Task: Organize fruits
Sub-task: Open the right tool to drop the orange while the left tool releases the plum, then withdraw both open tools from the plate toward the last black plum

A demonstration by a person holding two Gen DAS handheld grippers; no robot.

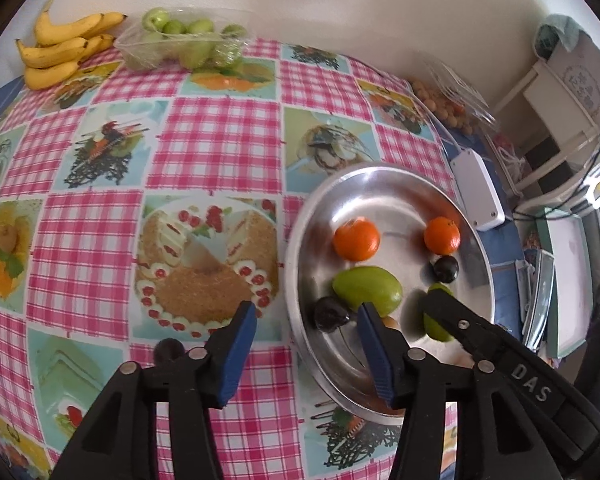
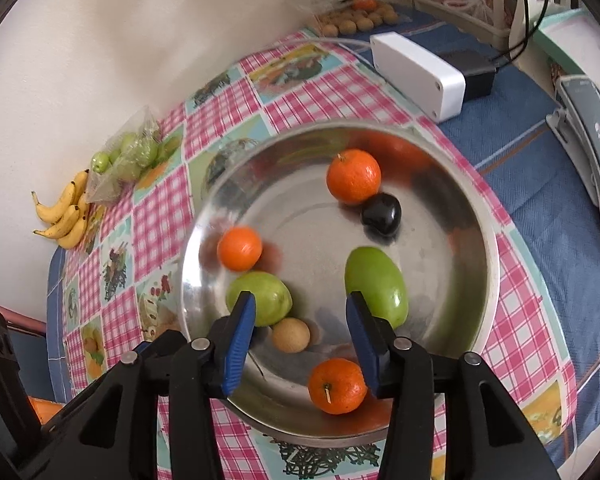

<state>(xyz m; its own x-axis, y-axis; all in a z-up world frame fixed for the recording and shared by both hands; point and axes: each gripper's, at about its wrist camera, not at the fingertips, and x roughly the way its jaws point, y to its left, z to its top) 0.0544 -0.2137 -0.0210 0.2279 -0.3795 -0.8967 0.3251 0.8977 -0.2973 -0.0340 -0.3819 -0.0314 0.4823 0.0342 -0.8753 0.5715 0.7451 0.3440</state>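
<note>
L gripper (image 1: 306, 316) has its jaws spread partway w/ nothing pinched; they straddle the near-left rim of the steel bowl (image 1: 300, 240), one blue pad over the checked tablecloth (image 1: 220, 128), the other over the bowl just beside a dark plum (image 1: 330, 314). R gripper (image 2: 300, 312) jaws also apart and empty, hovering over the bowl w/ a small tan fruit (image 2: 291, 335) below the gap. Bowl sits on the cloth at the table's right side and holds three oranges (image 2: 353, 176), two green fruits (image 2: 376, 280), and dark plums. Only the L view shows the plum by its pad and the R gripper's black arm (image 1: 500, 344) reaching in over a green fruit; only the R view shows the third orange (image 2: 337, 386) and the tan fruit clearly. Bananas (image 1: 60, 44) and a clear bag of green fruit (image 1: 180, 40) lie by the far wall
</note>
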